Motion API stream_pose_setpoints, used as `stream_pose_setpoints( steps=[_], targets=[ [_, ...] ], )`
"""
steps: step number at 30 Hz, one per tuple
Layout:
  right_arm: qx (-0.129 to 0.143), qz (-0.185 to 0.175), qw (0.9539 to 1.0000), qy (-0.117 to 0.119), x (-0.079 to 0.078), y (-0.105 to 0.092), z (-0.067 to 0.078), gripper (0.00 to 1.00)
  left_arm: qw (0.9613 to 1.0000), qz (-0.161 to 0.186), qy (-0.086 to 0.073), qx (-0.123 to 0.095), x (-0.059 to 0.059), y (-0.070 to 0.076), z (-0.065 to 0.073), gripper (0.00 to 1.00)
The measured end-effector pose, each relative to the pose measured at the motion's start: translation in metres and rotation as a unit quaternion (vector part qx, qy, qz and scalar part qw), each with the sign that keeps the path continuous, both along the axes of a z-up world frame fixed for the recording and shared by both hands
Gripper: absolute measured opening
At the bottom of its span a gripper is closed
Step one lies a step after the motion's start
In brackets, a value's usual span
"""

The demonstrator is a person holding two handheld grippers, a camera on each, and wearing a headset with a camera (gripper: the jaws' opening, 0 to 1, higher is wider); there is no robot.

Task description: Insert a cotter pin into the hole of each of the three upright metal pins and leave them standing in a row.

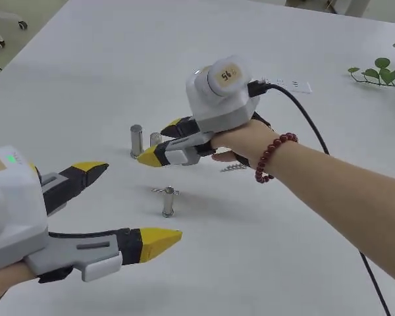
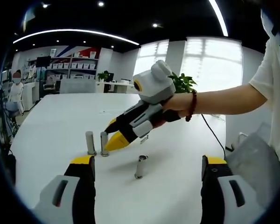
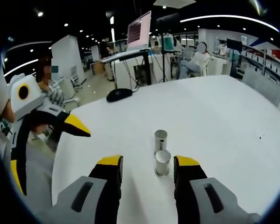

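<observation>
Metal pins (image 3: 162, 162) smooth, cylindrical, shiny; right claw (image 3: 149, 162) yellow-tipped, apart.

Head view from above; opposed low gripper views, common metal pins (image 3: 162, 163)

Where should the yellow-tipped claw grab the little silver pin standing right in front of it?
Probably its smooth round middle, coming in level from the side. The short silver metal pin stands upright, lined up between the right claw's open yellow tips, so they can pinch its curved sides. A second silver pin stands close behind; stop short.
</observation>
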State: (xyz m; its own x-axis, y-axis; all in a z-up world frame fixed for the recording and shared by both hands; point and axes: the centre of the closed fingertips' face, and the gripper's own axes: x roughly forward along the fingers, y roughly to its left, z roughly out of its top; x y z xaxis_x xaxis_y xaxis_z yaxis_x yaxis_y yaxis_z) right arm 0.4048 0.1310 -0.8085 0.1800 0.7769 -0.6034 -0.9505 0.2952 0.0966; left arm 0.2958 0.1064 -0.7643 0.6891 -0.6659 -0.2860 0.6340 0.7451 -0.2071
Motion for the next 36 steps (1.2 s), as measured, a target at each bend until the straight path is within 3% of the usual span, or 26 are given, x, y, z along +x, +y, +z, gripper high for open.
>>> stream_pose_setpoints(
  steps=[7,12,36],
  targets=[
    [0.006,-0.021,0.9997,0.009,0.006,0.000,-0.012,0.40,1.0000,0.000,0.004,0.001,0.001,0.001,-0.003,0.96],
    [0.031,-0.042,0.9985,0.016,0.012,0.002,-0.012,0.33,1.0000,0.001,0.007,0.004,0.002,0.002,-0.005,0.95],
    [0.060,-0.062,0.9963,0.000,0.022,0.008,-0.017,0.17,0.9999,0.006,0.014,0.001,0.001,0.002,-0.010,0.91]
  ],
)
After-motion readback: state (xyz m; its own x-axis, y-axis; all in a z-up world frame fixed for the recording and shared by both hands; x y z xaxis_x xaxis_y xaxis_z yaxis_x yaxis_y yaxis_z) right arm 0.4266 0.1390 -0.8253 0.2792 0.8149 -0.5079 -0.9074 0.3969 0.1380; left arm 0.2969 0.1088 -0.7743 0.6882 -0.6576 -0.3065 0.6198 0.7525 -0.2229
